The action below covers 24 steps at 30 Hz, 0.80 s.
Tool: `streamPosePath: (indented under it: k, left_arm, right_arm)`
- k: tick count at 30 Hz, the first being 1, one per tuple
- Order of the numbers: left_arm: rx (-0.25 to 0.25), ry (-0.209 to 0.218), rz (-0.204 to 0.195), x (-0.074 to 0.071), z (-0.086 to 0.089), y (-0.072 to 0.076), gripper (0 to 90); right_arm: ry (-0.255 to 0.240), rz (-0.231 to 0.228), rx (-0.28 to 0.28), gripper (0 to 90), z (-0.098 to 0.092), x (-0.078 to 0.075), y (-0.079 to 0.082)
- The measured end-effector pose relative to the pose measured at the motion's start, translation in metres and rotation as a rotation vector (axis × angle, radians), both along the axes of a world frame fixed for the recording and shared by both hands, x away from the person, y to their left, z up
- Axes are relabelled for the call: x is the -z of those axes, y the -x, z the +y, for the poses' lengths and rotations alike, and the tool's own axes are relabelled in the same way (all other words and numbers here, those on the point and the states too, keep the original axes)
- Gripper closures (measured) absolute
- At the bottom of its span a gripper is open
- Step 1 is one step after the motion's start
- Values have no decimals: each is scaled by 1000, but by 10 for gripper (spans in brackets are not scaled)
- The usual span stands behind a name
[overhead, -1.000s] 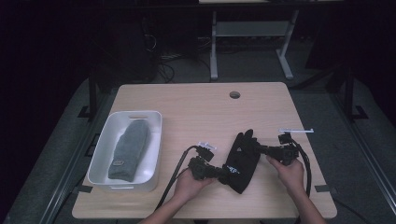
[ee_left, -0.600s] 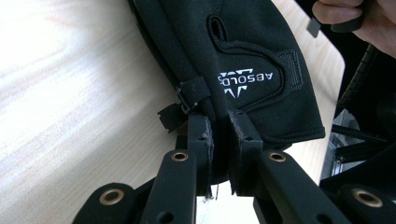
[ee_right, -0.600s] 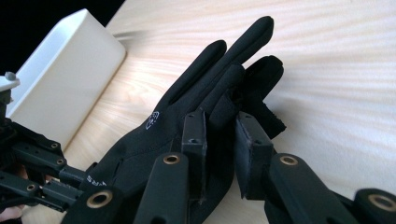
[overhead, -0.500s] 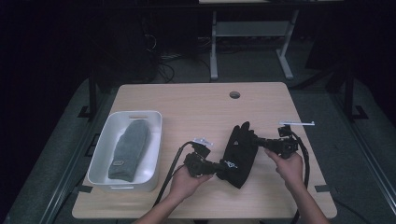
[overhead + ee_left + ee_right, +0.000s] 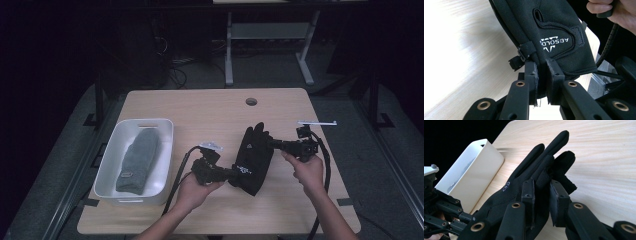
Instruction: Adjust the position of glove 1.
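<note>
A black glove (image 5: 255, 157) with white lettering hangs just above the wooden table (image 5: 210, 110), stretched between both grippers. My left gripper (image 5: 231, 173) is shut on the glove's cuff (image 5: 554, 57), close to a small strap clip. My right gripper (image 5: 272, 144) is shut on the glove's finger side (image 5: 544, 177), with the fingers pointing away past the jaws. In the right gripper view the left gripper (image 5: 465, 216) shows at the lower left, at the cuff end.
A white bin (image 5: 115, 160) stands at the table's left and holds a grey glove (image 5: 137, 157). A round cable hole (image 5: 251, 101) sits near the far edge. Cables trail from both grippers toward the near edge.
Both grippers have lifted and carried the black glove slightly leftward and away from the near edge. The glove now hangs more stretched between them.
</note>
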<state>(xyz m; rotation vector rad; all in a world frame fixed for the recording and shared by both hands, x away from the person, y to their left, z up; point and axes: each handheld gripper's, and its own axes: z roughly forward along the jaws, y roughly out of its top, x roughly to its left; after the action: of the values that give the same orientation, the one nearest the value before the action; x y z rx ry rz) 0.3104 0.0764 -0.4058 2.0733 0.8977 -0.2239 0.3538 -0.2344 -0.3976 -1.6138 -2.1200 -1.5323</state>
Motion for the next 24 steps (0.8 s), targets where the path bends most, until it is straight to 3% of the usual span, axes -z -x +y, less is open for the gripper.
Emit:
streamPosePath:
  k: [24]
  left_arm:
    - [-42, 24, -39, -27, 38, 5, 813]
  right_arm:
    - [-6, -25, -65, 757, 40, -31, -16]
